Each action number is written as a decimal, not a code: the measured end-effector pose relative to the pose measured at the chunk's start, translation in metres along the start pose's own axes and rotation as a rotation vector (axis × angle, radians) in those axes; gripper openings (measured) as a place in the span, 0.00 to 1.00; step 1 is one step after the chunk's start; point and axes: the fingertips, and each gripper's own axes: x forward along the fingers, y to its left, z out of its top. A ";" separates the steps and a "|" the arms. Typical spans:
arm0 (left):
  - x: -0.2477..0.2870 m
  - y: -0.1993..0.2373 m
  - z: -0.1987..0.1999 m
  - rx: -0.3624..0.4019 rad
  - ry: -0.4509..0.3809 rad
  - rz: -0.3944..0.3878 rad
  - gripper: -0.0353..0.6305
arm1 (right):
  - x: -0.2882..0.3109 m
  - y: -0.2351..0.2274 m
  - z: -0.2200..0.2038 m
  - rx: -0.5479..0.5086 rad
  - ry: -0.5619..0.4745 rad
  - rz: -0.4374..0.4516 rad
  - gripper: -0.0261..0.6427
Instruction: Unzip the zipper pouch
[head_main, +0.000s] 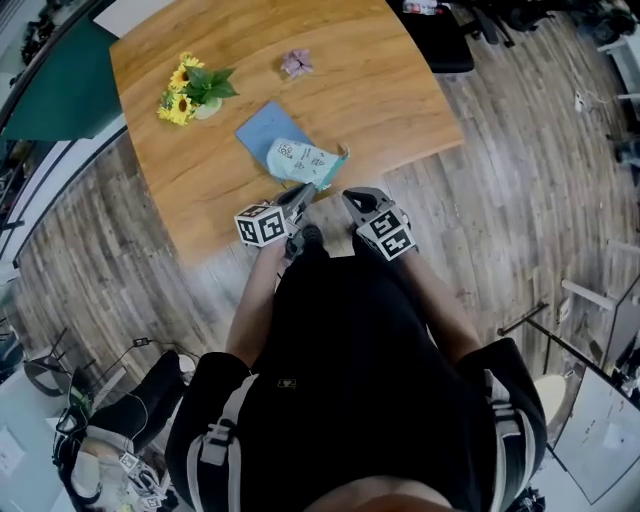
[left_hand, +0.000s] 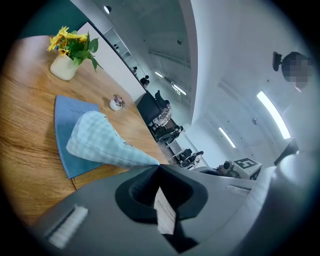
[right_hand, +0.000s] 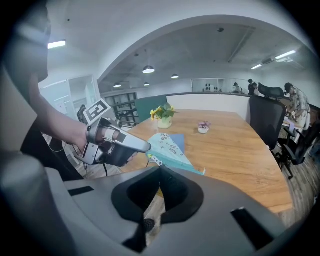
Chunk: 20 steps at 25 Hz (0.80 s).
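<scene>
A pale teal checked zipper pouch (head_main: 305, 163) lies partly on a blue notebook (head_main: 262, 128) near the table's front edge. My left gripper (head_main: 296, 200) is shut on the pouch's near corner. In the left gripper view the pouch (left_hand: 100, 142) runs up and left from the closed tips (left_hand: 159, 165). In the right gripper view the left gripper (right_hand: 147, 148) lifts that end of the pouch (right_hand: 172, 152), and a small zipper pull (right_hand: 155, 160) hangs just below it. My right gripper (head_main: 350, 197) sits just right of the pouch, its tips (right_hand: 160, 168) closed together below the pull with nothing seen between them.
On the wooden table (head_main: 380, 90) a vase of yellow flowers (head_main: 192, 92) stands at the far left and a small purple ornament (head_main: 297, 64) further back. A black office chair (right_hand: 267, 120) stands at the table's right side. The person's dark clothing fills the near foreground.
</scene>
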 end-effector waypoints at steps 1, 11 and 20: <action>-0.001 -0.002 0.002 0.005 0.000 -0.004 0.06 | -0.001 0.001 0.001 0.003 -0.005 -0.004 0.04; -0.010 -0.021 0.026 0.066 -0.023 -0.042 0.06 | 0.000 0.007 0.016 0.005 -0.046 -0.013 0.05; -0.033 -0.036 0.046 0.144 -0.056 -0.040 0.06 | -0.002 0.013 0.038 -0.016 -0.098 -0.018 0.05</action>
